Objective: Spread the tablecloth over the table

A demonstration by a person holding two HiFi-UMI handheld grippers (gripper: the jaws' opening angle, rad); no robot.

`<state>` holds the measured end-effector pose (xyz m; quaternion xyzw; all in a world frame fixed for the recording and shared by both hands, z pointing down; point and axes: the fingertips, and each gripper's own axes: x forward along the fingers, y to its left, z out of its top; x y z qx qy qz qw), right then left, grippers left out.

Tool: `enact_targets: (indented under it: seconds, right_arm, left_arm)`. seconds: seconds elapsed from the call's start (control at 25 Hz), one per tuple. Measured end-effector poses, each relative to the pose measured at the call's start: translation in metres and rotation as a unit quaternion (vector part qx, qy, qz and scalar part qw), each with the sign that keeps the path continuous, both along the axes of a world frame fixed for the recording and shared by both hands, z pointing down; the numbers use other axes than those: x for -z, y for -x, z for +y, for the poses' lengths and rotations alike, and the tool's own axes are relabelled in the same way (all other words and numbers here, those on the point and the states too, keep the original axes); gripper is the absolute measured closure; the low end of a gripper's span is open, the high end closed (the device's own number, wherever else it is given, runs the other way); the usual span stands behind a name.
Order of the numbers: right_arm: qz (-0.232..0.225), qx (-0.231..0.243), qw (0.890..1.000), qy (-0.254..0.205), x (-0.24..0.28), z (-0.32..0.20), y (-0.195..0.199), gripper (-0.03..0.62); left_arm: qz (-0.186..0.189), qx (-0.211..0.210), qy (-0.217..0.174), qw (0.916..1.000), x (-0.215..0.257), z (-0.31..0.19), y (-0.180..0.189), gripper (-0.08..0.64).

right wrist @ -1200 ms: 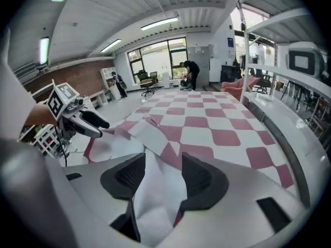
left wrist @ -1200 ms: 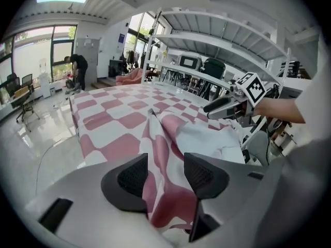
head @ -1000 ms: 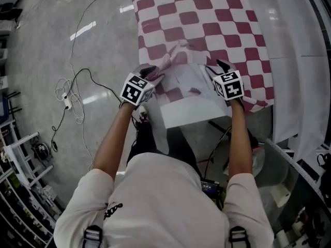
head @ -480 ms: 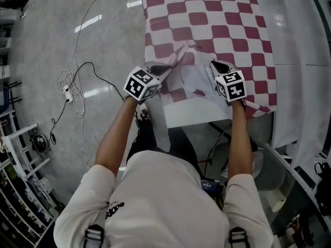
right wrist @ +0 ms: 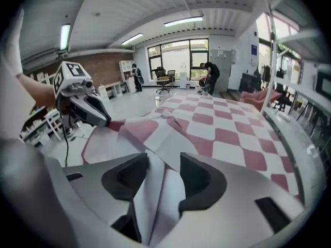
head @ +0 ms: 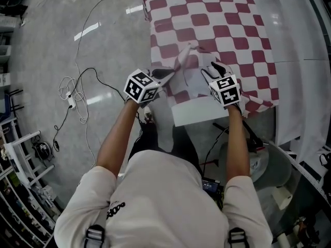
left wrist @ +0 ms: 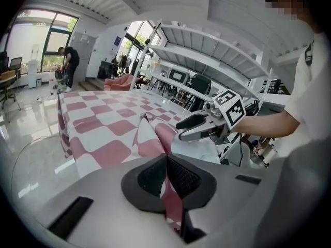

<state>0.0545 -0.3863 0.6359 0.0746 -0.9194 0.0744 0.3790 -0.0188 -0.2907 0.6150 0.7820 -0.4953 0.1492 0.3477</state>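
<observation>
One raised fold of the red-and-white checked tablecloth is pinched by the left gripper, whose jaws are pressed together on it. The right gripper is being opened, and the cloth's white underside is seen lying loosely between its separated jaws. Beyond both, most of the tablecloth is spread flat over the white desk, with its near edge turned back. A grey polished floor is seen alongside.

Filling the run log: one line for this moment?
left gripper: shut on cloth | right gripper: jaws opening, cloth between | table: near end bare
</observation>
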Motion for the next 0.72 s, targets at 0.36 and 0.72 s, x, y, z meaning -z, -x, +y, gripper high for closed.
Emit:
enact_targets:
  seconds: [0.36,0.72]
  right_arm:
    - [0.024,0.038,0.996,-0.070,-0.008,-0.002,0.013,0.322]
    - [-0.016,0.095,0.990,-0.106,0.018,0.021,0.039,0.381]
  left_arm:
    - [0.002,-0.025,-0.006,0.9997,0.010,0.015,-0.008,0.529]
    - [0.004,-0.042,-0.007,0.9991,0.022,0.032,-0.012,0.529]
